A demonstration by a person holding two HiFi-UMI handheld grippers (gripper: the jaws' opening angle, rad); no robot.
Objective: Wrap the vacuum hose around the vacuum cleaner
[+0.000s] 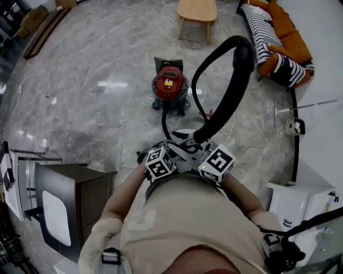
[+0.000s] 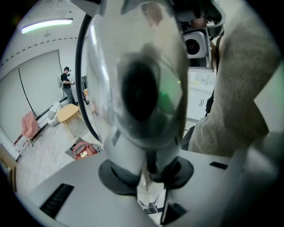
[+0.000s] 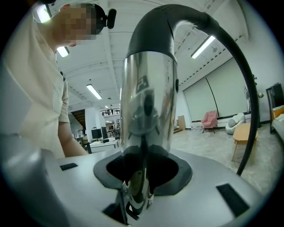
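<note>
Fingers (image 2: 113,177) of left gripper (image 2: 148,172): clamped on chrome wand (image 2: 137,88) of vacuum hose (image 1: 195,80). Fingers (image 3: 184,175) of right gripper (image 3: 142,175): clamped on the same wand, just beside the left, both close to the person's torso (image 1: 187,219). Hose: arcs up from black handle (image 1: 233,85), then drops toward floor (image 1: 91,107). Vacuum cleaner (image 1: 170,85): red, upright on floor, apart from both grippers, toward wooden stool (image 1: 197,13) and striped sofa (image 1: 276,40).
</note>
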